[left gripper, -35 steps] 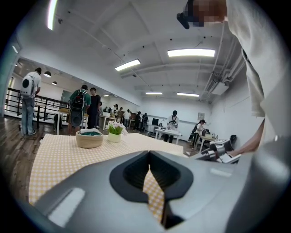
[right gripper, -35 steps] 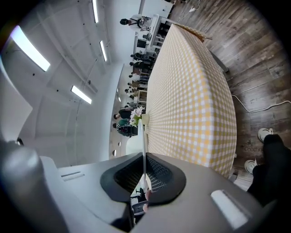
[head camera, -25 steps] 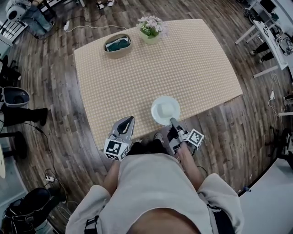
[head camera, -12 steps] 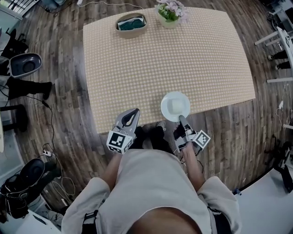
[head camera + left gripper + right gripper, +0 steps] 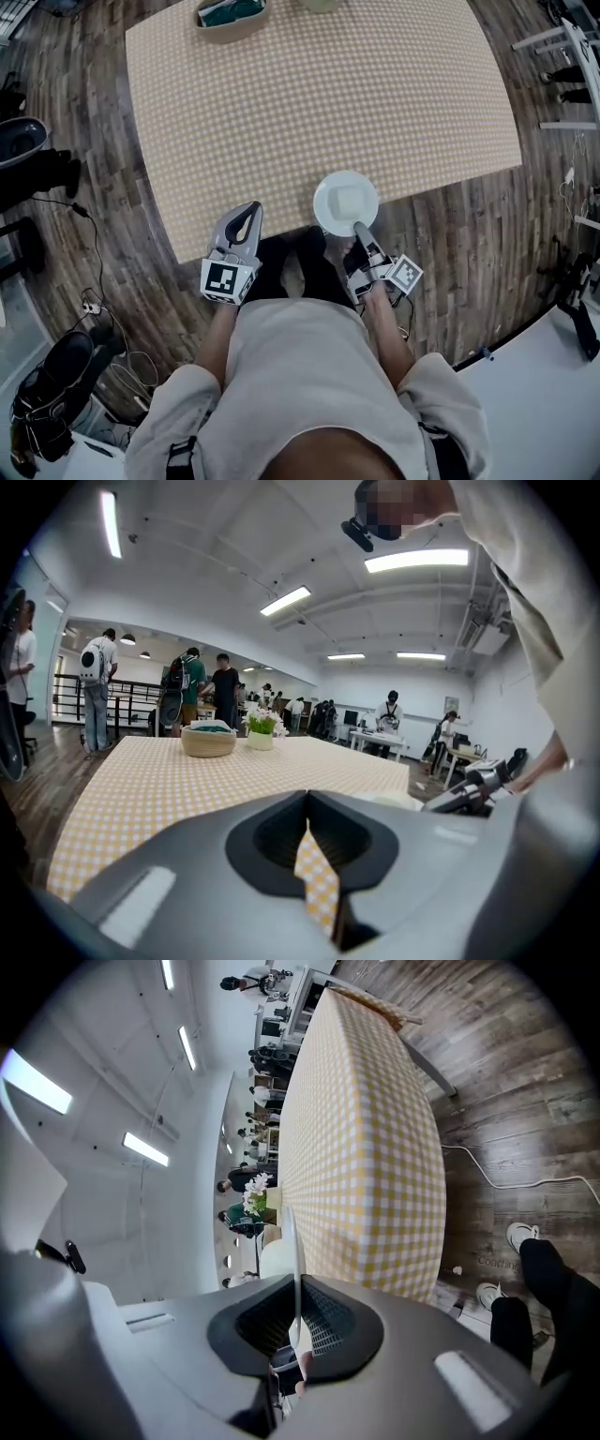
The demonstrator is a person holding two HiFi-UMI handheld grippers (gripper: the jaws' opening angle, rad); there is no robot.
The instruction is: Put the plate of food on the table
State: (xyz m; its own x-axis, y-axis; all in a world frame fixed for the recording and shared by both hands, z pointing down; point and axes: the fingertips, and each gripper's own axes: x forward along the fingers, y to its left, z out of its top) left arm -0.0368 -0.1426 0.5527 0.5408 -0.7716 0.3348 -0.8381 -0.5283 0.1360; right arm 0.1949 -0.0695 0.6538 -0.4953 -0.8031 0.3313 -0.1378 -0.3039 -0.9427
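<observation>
A white plate (image 5: 328,192) with a pale block of food (image 5: 349,202) hangs over the near edge of the yellow checked table (image 5: 319,84). Whether it rests on the cloth I cannot tell. My right gripper (image 5: 358,227) is shut on the plate's near rim. In the right gripper view the plate (image 5: 292,1232) shows edge-on, pinched between the jaws of the right gripper (image 5: 296,1283). My left gripper (image 5: 250,207) hovers at the table's near edge, left of the plate, shut and holding nothing. In the left gripper view its jaws (image 5: 308,797) meet over the cloth.
A woven basket (image 5: 230,13) with a green cloth and a flower pot (image 5: 261,733) stand at the table's far side. Cables (image 5: 89,305) and a black bag (image 5: 52,398) lie on the wooden floor to the left. White furniture legs (image 5: 553,37) stand at right. Several people stand in the background.
The head view has swung so that the table sits higher in the picture. The right gripper keeps its hold on the plate at the near edge; the left gripper stays beside it.
</observation>
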